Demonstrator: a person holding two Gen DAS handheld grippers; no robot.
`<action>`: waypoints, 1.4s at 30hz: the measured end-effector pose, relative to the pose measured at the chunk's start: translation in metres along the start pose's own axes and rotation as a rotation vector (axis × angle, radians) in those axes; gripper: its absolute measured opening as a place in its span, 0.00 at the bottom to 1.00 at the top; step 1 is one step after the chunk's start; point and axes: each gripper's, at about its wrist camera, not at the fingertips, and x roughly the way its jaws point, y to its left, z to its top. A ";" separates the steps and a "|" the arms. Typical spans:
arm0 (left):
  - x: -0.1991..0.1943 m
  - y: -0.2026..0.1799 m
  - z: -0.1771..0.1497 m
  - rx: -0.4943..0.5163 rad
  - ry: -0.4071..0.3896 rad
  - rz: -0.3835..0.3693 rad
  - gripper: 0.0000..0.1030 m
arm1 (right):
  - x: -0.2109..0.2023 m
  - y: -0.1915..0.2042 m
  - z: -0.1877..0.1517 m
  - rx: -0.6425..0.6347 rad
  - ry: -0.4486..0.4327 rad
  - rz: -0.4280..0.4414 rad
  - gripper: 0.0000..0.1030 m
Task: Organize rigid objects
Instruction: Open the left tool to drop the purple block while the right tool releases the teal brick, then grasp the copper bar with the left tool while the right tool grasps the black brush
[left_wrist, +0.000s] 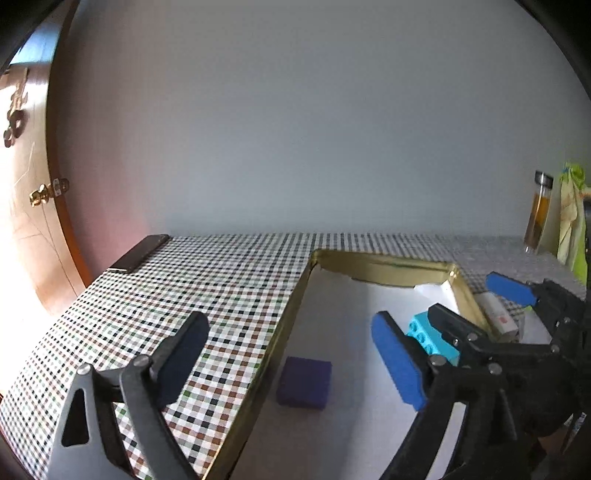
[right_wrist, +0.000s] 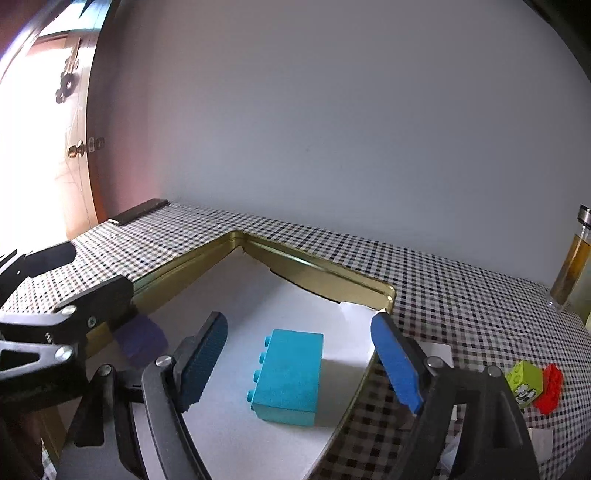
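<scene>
Two blocks, cyan studded brick (right_wrist: 288, 373) and dark purple cube (left_wrist: 304, 382), are lying in the gold tin tray (right_wrist: 321, 267); right gripper (right_wrist: 301, 365) and left gripper (left_wrist: 291, 363) are both hovering spread, empty, so next probably fetching the lime brick (right_wrist: 524, 378).

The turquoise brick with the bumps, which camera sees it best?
The right wrist view. There the turquoise brick lies in full sight on the white paper in the gold tray, between the open fingers of the right gripper, its side studs showing. In the left wrist view the brick is partly hidden behind the gripper fingers.
</scene>
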 end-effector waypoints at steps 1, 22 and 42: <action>-0.004 0.000 -0.001 -0.006 -0.011 0.000 0.92 | -0.002 -0.001 0.001 0.003 -0.007 -0.002 0.80; -0.093 -0.067 -0.041 -0.057 -0.137 -0.178 0.99 | -0.179 -0.077 -0.090 0.083 -0.110 -0.233 0.87; -0.077 -0.163 -0.064 0.144 0.013 -0.283 0.99 | -0.141 -0.133 -0.143 0.246 0.108 -0.183 0.41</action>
